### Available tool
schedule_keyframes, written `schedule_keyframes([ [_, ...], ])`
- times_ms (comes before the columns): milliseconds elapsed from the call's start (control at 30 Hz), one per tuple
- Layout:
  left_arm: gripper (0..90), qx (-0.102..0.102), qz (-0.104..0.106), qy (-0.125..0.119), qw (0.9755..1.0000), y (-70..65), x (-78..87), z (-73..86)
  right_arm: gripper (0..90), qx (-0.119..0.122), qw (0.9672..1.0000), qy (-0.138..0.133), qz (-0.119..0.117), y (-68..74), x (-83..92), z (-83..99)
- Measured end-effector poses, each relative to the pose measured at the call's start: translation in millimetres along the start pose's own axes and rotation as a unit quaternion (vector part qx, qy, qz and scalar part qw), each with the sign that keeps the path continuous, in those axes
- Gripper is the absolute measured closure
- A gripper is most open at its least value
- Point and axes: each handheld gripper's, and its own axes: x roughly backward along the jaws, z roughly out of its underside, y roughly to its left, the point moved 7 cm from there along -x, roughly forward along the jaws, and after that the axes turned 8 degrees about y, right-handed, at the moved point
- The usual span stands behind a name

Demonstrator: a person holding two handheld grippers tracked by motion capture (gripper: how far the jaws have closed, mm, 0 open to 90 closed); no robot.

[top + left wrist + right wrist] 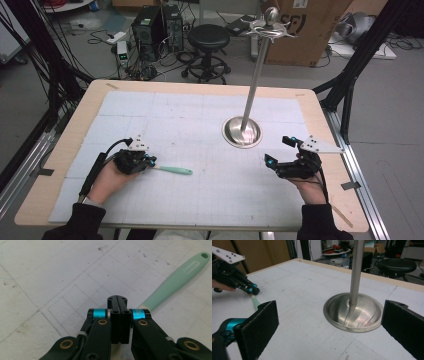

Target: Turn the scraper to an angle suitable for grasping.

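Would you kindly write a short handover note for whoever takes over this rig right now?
Left gripper: jaws shut at one end of the mint-green utensil, which lies flat on the white mat.
Right gripper: open, holding nothing, beside the steel stand.
Done: the utensil looks grasped.
Left: probably lift it and hang it on the stand's hooks, using the handle hole.

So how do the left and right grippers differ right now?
The left gripper has its jaws shut together at the white end of the mint green utensil; the right gripper has its jaws spread wide, with nothing between them. The left rests low on the mat beside the utensil; the right sits near the metal stand's base. Both are black with blue accents, hand-held.
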Motion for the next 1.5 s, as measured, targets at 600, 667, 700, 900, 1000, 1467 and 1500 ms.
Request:
schedule_keyframes([
  [600,90.0,-0.006,0.078,0.011,0.9968,-36.5,11.8,13.9,0.3,0.001,0.9999,0.001,-0.011,-1.6,-12.1,-5.8],
  [667,90.0,-0.008,0.083,0.011,0.9964,-38.6,12.0,14.2,0.3,0.003,0.9999,-0.002,-0.011,-1.9,-12.2,-6.6],
  [700,90.0,-0.008,0.083,0.011,0.9964,-38.6,12.0,14.2,0.3,0.002,0.9999,-0.001,-0.011,-1.7,-12.1,-6.6],
  [900,90.0,-0.013,0.087,0.0,0.9961,-38.0,12.4,12.8,0.3,0.002,0.9999,-0.002,-0.013,-1.0,-12.1,-7.2],
  [1000,90.0,-0.009,0.078,-0.029,0.9965,-33.2,18.8,6.4,0.3,0.003,0.9999,-0.004,-0.011,-1.6,-11.7,-7.5],
  [1467,67.8,0.058,0.084,-0.279,0.9548,0.6,90.9,-30.7,0.3,0.002,1.0,-0.002,-0.009,-1.6,-11.5,-7.3],
  [1500,61.2,0.051,0.078,-0.284,0.9542,1.2,94.1,-33.2,0.4,0.002,1.0,-0.002,-0.009,-1.5,-11.5,-7.3],
])
